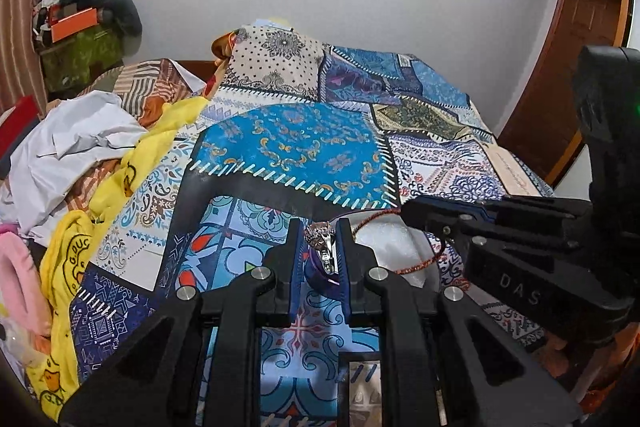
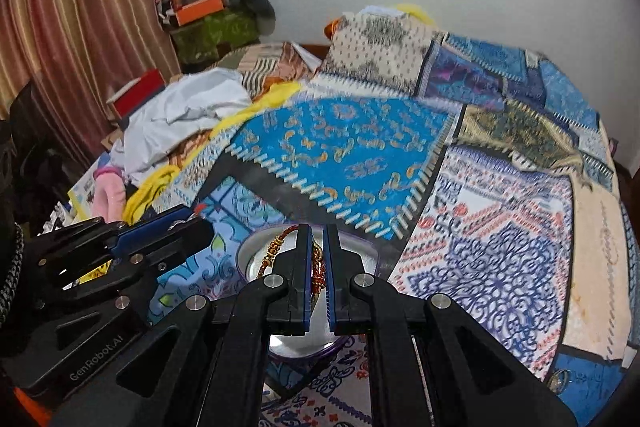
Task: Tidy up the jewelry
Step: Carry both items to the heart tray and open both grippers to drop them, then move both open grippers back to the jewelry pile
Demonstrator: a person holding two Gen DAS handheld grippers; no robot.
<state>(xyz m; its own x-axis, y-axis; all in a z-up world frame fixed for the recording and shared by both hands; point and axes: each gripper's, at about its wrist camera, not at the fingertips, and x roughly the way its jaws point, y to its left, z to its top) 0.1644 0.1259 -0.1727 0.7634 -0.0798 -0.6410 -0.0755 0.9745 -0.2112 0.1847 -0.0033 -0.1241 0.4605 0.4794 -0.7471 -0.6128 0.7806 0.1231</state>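
Observation:
In the left wrist view my left gripper (image 1: 318, 231) is shut on a silver ring with a stone cluster (image 1: 320, 237), held over the purple rim (image 1: 316, 277) of a white-lined jewelry box (image 1: 384, 243). My right gripper (image 1: 408, 209) comes in from the right over that box. In the right wrist view my right gripper (image 2: 318, 231) is shut on a red and gold thread bracelet (image 2: 280, 251), which hangs over the box (image 2: 256, 259). The left gripper (image 2: 200, 223) shows at the left.
Everything lies on a bed with a blue patchwork bedspread (image 1: 296, 147). A heap of white, yellow and pink clothes (image 1: 80, 163) covers the bed's left side. A curtain (image 2: 80, 7) and piled boxes (image 2: 208, 15) stand beyond; a wooden door (image 1: 580, 27) is at the right.

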